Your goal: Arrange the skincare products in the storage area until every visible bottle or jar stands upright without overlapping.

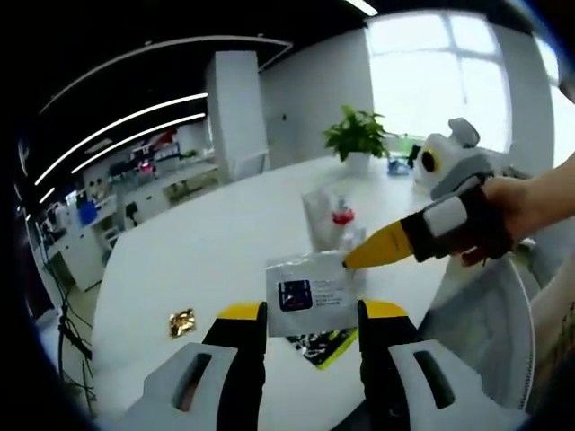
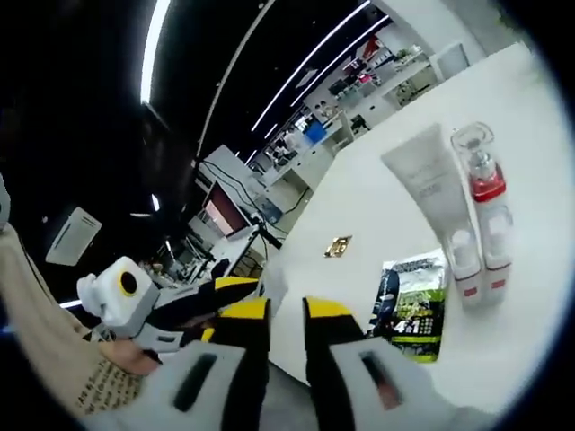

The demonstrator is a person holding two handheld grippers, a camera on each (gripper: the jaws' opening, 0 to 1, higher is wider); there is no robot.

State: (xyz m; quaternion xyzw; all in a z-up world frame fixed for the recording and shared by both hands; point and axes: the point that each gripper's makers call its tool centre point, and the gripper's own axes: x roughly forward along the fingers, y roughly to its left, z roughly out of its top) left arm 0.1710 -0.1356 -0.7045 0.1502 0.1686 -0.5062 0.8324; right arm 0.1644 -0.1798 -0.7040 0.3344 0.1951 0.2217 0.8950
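Note:
A white sachet (image 1: 310,294) with a dark blue label hangs above the table, spanning the gap between my left gripper's (image 1: 312,312) wide-open jaws. My right gripper (image 1: 352,260) comes in from the right and pinches the sachet's upper right corner. In the right gripper view my right gripper (image 2: 286,310) has its jaws close together with the sachet's white edge (image 2: 272,278) at them, and the left gripper (image 2: 225,289) sits just to the left. A white tube (image 2: 429,180) and a clear bottle with a red band (image 2: 485,193) stand side by side on the white table (image 2: 377,215). The bottle (image 1: 340,218) is behind the sachet.
A green and black packet (image 2: 415,305) lies flat near the tube and bottle, and the packet (image 1: 316,346) is partly under the sachet. A small gold wrapper (image 1: 182,321) lies to the left. A potted plant (image 1: 358,135) stands at the table's far edge.

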